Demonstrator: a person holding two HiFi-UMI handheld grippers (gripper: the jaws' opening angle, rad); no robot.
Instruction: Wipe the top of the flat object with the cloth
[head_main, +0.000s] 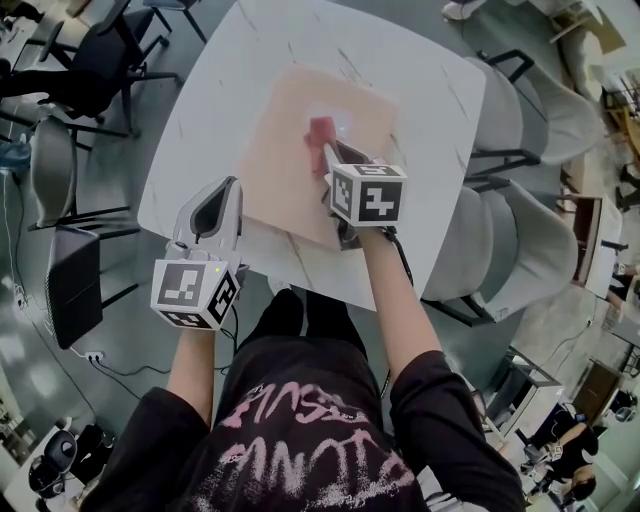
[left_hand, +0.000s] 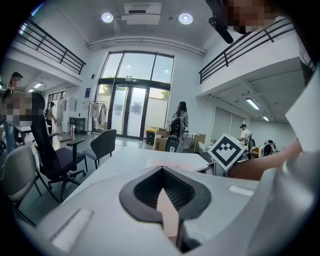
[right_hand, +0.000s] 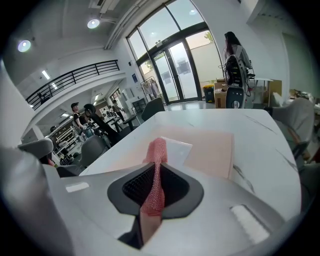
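- At board (head_main: 290, 140) centre, a touch toward 12 o'clock: cloth (head_main: 321, 130), red mesh, bunched into a narrow strip.
- Right gripper (head_main: 328, 150) is pinching the cloth. In the right gripper view the strip runs up between the jaws and its free end pokes out ahead over the board.
- Can't tell if the cloth end is actually pressing on the surface or just above it.
- Left gripper (head_main: 213, 210) sits at 7 o'clock of the board, on the near-left table (head_main: 200, 120) edge. Jaws are pressed together with nothing between them, and it is just beside the board corner, not on it.
- Board lies skewed on the table, with its near corner close to the table's 6 o'clock edge.
- Step in hand, my read: wiping, early. Coverage can't be judged from here.
- To do it well:
  - Tilt the right gripper down so the cloth end, not the jaw tips, bears on the board.
  - Only a short bit of cloth is exposed, so use light pressure and shallow strokes or plastic will scrape.
  - Run overlapping passes 12 to 6, stepping from 3 toward 9. Don't skip the corners.
  - Hold the pinch firm, since the mesh looks slippery enough to pull out on a drag.
  - The board looks thin and loose and could slide toward the table edge. Resting the left gripper on its 7 o'clock corner would pin it.
  - Stop strokes short of the left gripper.
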